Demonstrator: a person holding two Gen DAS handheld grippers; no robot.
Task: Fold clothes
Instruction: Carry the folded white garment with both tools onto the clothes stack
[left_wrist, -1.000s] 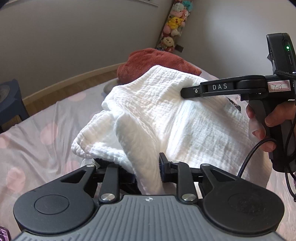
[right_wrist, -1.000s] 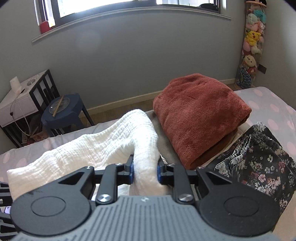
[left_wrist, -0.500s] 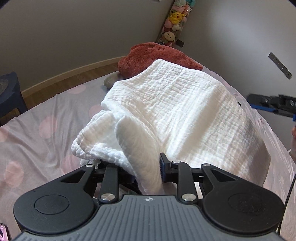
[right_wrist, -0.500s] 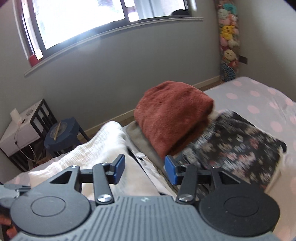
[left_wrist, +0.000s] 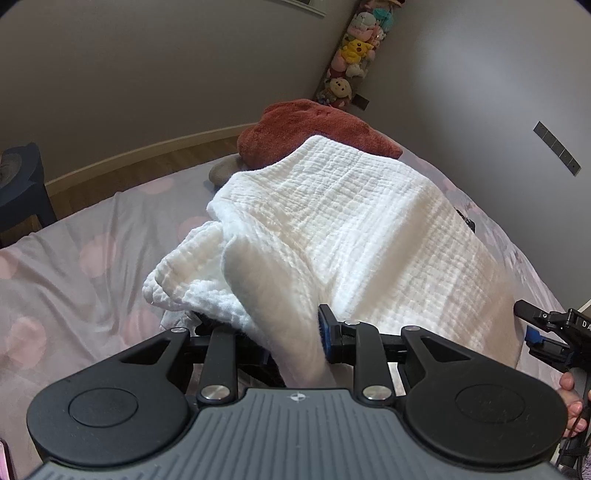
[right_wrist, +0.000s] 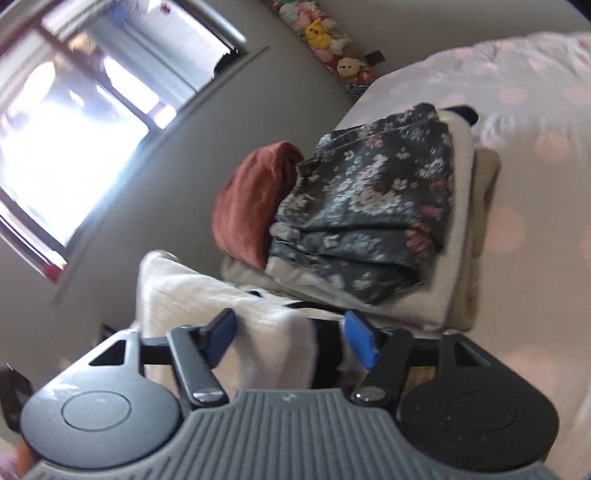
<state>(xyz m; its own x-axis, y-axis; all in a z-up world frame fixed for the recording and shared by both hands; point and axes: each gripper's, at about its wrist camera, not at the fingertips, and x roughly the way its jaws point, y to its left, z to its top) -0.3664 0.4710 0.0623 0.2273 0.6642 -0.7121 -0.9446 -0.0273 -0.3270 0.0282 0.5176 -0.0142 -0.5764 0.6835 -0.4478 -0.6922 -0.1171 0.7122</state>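
A white crinkled cloth lies spread over the bed, bunched at its near left. My left gripper is shut on a fold of its near edge, and its left finger is hidden under the fabric. In the left wrist view my right gripper sits at the cloth's near right edge, held by a hand. The right wrist view is rolled and blurred. There my right gripper has its jaws closing around a corner of the white cloth, and a gap still shows beside the right pad.
A folded rust-red towel and a dark floral garment rest on a beige folded stack beyond the cloth. The bed sheet is grey with pink dots. A dark blue stool stands left; plush toys hang in the corner.
My right gripper let go of the cloth's far edge, opened, swung to the right and nearer while rolling, and now sits at the cloth's near right corner. The left gripper kept its hold and place.
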